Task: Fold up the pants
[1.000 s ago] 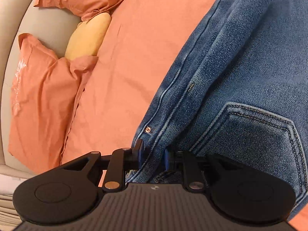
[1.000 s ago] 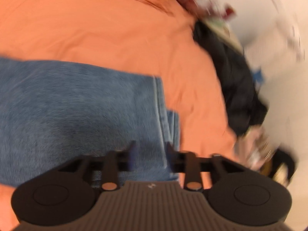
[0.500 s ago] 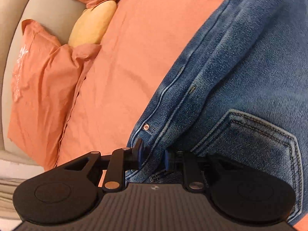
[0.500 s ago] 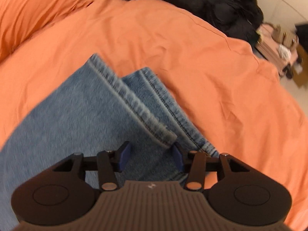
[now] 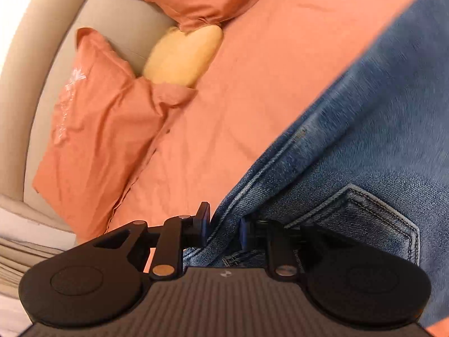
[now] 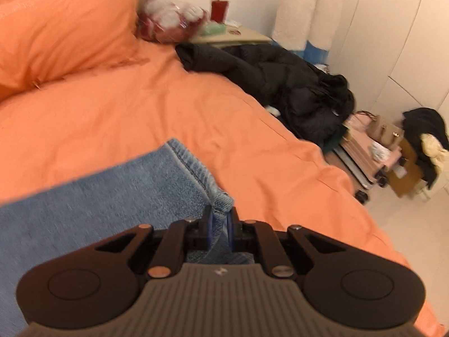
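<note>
Showing, left wrist view: left gripper (image 5: 223, 226) fingers clamped on pants (image 5: 364, 154) at the waistband seam, denim lying on bed (image 5: 252, 70); right wrist view: right gripper (image 6: 219, 224) fingers pinching the hem corner; likely heavy, limp denim, best held by thick seams.

A pair of blue denim pants (image 5: 364, 146) lies across a bed with an orange sheet (image 5: 252, 84). At the waist end the cloth is darker blue, with a stitched back pocket (image 5: 364, 216) facing up and a double-stitched side seam running diagonally along the edge. This end is bunched and slightly raised where it is pinched at the waistband. At the other end, the leg (image 6: 98, 210) is paler, faded blue, spread flat over the sheet. Its hem (image 6: 196, 168) shows a thick stitched band, and the hem's corner is lifted and pinched.
</note>
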The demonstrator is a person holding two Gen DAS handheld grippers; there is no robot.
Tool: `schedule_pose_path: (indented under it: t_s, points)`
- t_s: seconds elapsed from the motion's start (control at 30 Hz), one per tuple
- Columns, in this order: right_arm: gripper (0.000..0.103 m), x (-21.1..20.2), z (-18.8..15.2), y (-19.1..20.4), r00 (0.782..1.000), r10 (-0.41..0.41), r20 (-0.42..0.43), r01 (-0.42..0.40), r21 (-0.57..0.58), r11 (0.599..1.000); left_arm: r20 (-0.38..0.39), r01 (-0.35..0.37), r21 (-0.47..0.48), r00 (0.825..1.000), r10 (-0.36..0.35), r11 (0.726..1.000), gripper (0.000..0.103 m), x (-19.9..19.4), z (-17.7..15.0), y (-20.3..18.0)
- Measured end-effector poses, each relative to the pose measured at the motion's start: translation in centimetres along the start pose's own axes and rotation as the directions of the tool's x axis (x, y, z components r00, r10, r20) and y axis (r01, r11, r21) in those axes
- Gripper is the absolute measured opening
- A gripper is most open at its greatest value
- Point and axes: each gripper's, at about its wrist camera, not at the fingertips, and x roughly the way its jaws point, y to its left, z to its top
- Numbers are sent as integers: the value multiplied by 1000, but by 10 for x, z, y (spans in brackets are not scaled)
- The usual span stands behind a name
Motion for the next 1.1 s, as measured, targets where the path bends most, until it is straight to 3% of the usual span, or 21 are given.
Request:
schedule_pose_path:
  t_s: [0.17,0.3,0.47,0.53,0.57,0.6,0.67,0.8,0.93,1.03,1.1]
  points:
    - [3,37,-25,-7,995,-48,-93,50,14,999,-32,-5,97,999,8,995,24,27,7,-33]
    - [4,45,-30,-6,993,-49,-109,50,6,999,-31,3,145,1000,1,989,25,37,2,-39]
    - [7,55,-30,1,989,-75,-126,69,-49,996,-39,10,166,999,-3,986,35,49,1,-41]
    - [9,55,-30,4,989,-93,-113,83,-94,992,-37,-9,155,999,15,988,54,52,-1,-37]
    - [10,53,-30,5,990,-96,-103,84,-111,990,-23,-32,146,999,36,989,74,52,-2,-33]
    - [21,50,-30,6,990,-106,-95,93,-129,987,-11,-43,132,999,45,990,89,51,-3,-27]
    - [36,40,-32,9,989,-130,-66,117,-162,980,-14,-26,84,1000,28,996,92,49,-7,-8]
    - [36,10,-36,18,997,-57,-51,47,-185,982,-13,18,-29,1000,-18,999,91,32,-20,29]
    - [36,-24,-48,45,997,62,-52,-73,-235,969,0,96,-148,995,-97,984,91,5,-44,59]
    - [36,-56,-65,76,981,183,-63,-193,-266,944,-7,171,-217,984,-176,961,91,-13,-71,72]
    - [37,-77,-79,100,958,273,-86,-286,-276,918,-18,215,-248,974,-227,945,91,-22,-91,76]
